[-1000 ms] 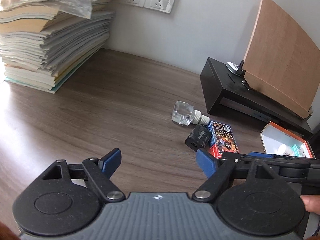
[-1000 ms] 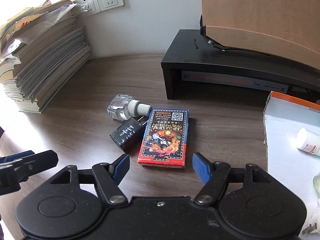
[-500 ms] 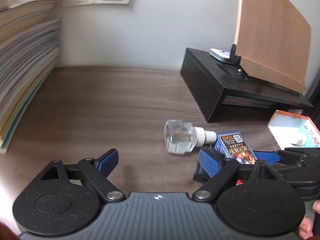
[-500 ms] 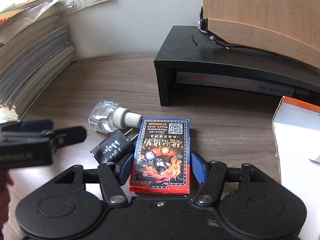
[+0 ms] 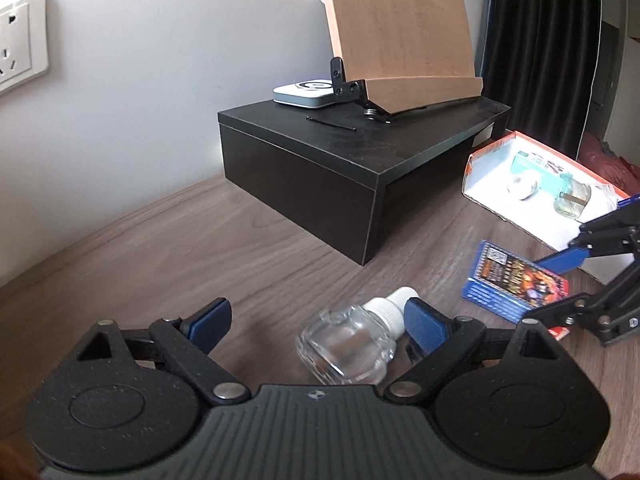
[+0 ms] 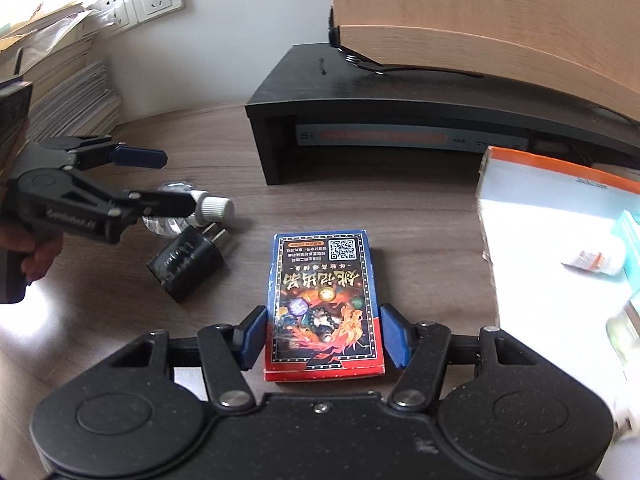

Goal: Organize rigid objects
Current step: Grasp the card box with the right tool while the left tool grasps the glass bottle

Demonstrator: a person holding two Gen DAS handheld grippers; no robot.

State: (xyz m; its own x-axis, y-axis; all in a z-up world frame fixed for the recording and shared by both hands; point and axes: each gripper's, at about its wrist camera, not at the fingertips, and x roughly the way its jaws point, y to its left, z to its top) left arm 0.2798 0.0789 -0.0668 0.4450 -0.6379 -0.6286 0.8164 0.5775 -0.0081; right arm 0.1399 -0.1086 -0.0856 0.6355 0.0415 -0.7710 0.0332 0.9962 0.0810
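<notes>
Right gripper (image 6: 322, 334) is pointing down at the wooden desk (image 6: 400, 208), straddling the near end of the card box (image 6: 324, 300). The box is lying flat between the blue pads; the left pad (image 6: 254, 334) is sitting against its edge, the right pad is showing a thin gap. The jaws closed in during the past second and are standing about half open. Whether they are truly gripping the box, cannot tell.

Left gripper (image 5: 316, 326) is hovering with jaws spread wide, having just been opening. The clear glass bottle (image 5: 346, 346) with the white cap is lying on its side between its pads, nearer the right one, not pinched. A black plug adapter (image 6: 186, 262) is lying just right of that bottle.

Ahead of both claws a black riser shelf (image 5: 340, 160) is standing. Right of the right claw an orange-rimmed open box (image 6: 540, 168) is holding small bottles.
</notes>
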